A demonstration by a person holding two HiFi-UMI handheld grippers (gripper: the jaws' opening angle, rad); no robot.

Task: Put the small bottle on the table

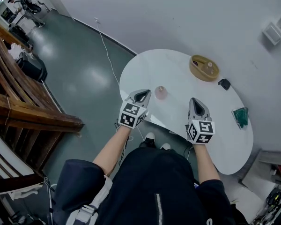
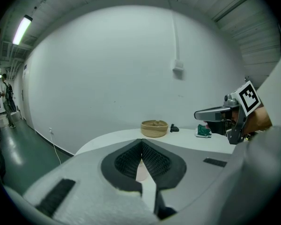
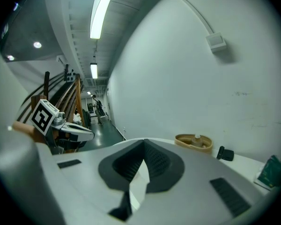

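A round woven basket (image 1: 203,68) stands at the far side of the white oval table (image 1: 173,71). In it a small bottle (image 1: 209,65) with a pale cap stands upright, and its top shows over the basket rim in the right gripper view (image 3: 195,138). A small pinkish object (image 1: 160,93) stands on the table just right of my left gripper (image 1: 144,95). That gripper is shut and empty. My right gripper (image 1: 197,103) hovers over the near table edge, its jaws together with nothing in them. Both grippers are well short of the basket.
A small black object (image 1: 224,84) lies right of the basket and a green object (image 1: 241,116) near the table's right edge. A white wall stands behind the table. Wooden stairs (image 1: 18,102) rise at the left. A cable (image 1: 107,55) runs across the floor.
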